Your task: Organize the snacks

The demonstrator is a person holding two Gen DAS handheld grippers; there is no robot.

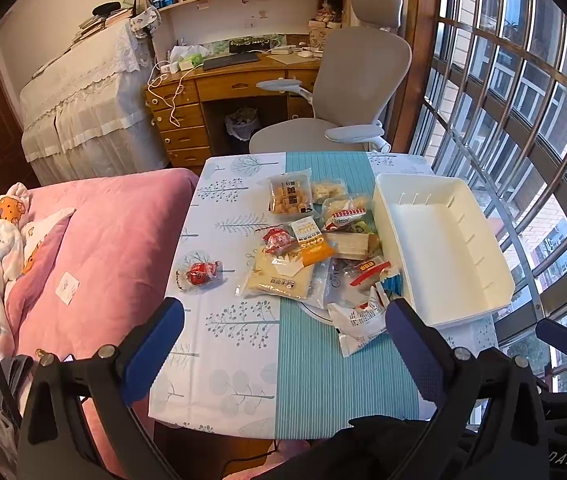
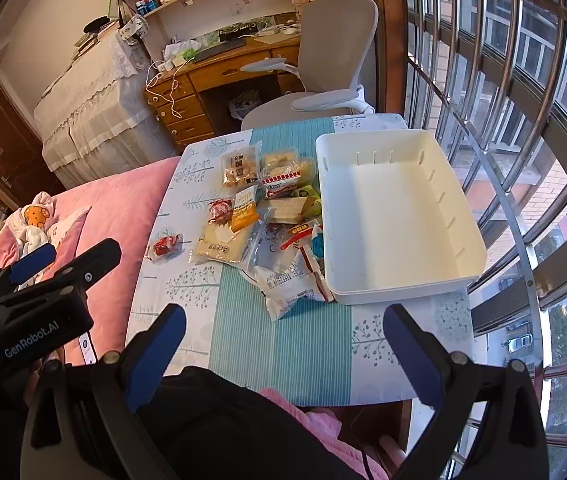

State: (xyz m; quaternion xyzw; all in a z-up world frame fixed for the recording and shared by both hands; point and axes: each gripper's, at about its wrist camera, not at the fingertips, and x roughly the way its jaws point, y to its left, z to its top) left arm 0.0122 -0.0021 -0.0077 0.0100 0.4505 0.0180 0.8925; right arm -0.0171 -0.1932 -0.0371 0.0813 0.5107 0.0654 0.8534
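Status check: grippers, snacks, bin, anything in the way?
Left gripper and right gripper open, empty, short of the table. Snack packets piled beside the white bin, none inside. One red snack apart. Nothing blocking.

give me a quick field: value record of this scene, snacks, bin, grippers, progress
surface: small table with a tree-print and teal striped cloth
bin: white bin on the table's right side, nothing in it
snacks: pile of packets left of the bin, the nearest ones touching its wall
stray: red snack alone, left of the pile
left gripper: open, holding nothing, above the table's near edge
right gripper: open, holding nothing, near the table's near edge
progress: no snack in the bin yet
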